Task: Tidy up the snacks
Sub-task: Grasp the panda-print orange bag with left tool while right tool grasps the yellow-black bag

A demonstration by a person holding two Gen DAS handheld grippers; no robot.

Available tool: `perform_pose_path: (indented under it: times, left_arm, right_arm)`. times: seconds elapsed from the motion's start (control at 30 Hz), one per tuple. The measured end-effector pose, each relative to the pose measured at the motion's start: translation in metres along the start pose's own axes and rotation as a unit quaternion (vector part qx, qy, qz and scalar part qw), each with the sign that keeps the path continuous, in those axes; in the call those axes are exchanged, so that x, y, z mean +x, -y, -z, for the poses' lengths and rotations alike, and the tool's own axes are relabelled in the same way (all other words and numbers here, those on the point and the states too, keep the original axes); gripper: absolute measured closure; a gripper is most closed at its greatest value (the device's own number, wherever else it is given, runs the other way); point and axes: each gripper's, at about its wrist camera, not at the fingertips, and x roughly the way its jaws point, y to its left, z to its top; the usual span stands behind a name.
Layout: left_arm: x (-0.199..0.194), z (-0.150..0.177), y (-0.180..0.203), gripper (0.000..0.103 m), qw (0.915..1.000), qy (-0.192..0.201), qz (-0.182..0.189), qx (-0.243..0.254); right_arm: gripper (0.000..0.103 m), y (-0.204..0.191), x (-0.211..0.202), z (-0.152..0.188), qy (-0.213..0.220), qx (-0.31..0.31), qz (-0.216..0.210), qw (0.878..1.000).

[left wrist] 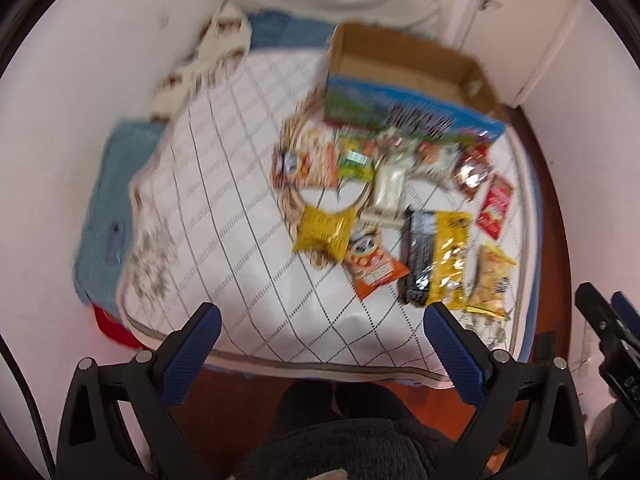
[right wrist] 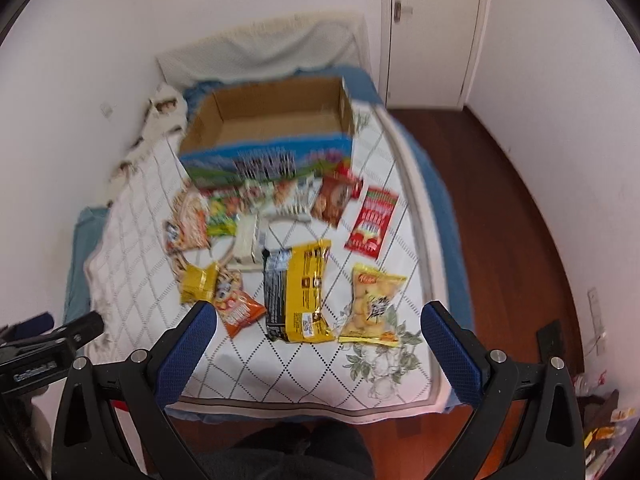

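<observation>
Several snack packets lie on a white quilted bed cover (right wrist: 132,320). A black-and-yellow bag (right wrist: 298,292) lies at the middle front, also in the left wrist view (left wrist: 436,256). A yellow puffs bag (right wrist: 372,306) is to its right, an orange packet (right wrist: 240,312) and a small yellow packet (right wrist: 199,282) to its left, and a red packet (right wrist: 370,222) lies farther back. An open, empty cardboard box (right wrist: 276,120) with a blue printed side stands behind them (left wrist: 404,76). My left gripper (left wrist: 322,314) and right gripper (right wrist: 320,312) are both open and empty, above the near edge of the bed.
A woven ring-shaped holder (left wrist: 296,200) lies under some packets. White walls close the left side, a white door (right wrist: 432,28) stands at the back right, and wooden floor (right wrist: 500,208) runs along the bed's right. A pillow (right wrist: 264,46) lies behind the box.
</observation>
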Motion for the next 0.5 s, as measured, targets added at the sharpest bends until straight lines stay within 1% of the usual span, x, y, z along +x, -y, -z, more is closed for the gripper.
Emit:
perform_pose_path:
  times: [0.07, 0.1, 0.17, 0.23, 0.27, 0.33, 0.4, 0.43, 0.47, 0.5]
  left_arm:
    - [0.038, -0.007, -0.008, 0.000, 0.9985, -0.044, 0.016, -0.028]
    - [0.052, -0.009, -0.009, 0.000, 0.9971, -0.060, 0.025, -0.040]
    - [0.084, -0.015, -0.011, 0.003, 0.9922, -0.094, 0.048, -0.067]
    - [0.119, -0.022, -0.010, 0.006, 0.9851, -0.127, 0.069, -0.093]
    - [0.143, -0.028, -0.008, 0.007, 0.9786, -0.149, 0.091, -0.110]
    - [0.173, -0.035, -0.004, 0.007, 0.9706, -0.171, 0.107, -0.131]
    - [0.212, -0.042, 0.003, 0.007, 0.9586, -0.206, 0.133, -0.146]
    - [0.227, -0.045, 0.004, 0.007, 0.9558, -0.213, 0.134, -0.151]
    - [0.245, -0.046, 0.008, 0.008, 0.9541, -0.222, 0.127, -0.155]
    - [0.256, -0.047, 0.010, 0.011, 0.9536, -0.225, 0.124, -0.157]
  right_arm:
    - [0.000, -0.003, 0.042, -0.003, -0.032, 0.002, 0.001, 0.999]
    - [0.000, -0.004, 0.065, -0.003, -0.050, 0.003, 0.000, 0.999]
    - [0.001, -0.006, 0.103, -0.003, -0.079, 0.002, -0.002, 0.997]
    - [0.001, -0.006, 0.136, -0.001, -0.103, 0.004, -0.008, 0.995]
    - [0.001, -0.005, 0.149, 0.000, -0.108, 0.004, -0.008, 0.994]
    - [0.001, -0.004, 0.174, 0.002, -0.125, 0.002, -0.004, 0.992]
    - [0.001, -0.003, 0.190, 0.002, -0.136, 0.002, -0.009, 0.991]
    - [0.001, -0.003, 0.199, 0.003, -0.141, 0.001, -0.013, 0.990]
    - [0.001, -0.002, 0.204, 0.003, -0.144, -0.001, -0.013, 0.989]
    - [0.001, -0.002, 0.212, 0.003, -0.149, -0.005, -0.013, 0.989]
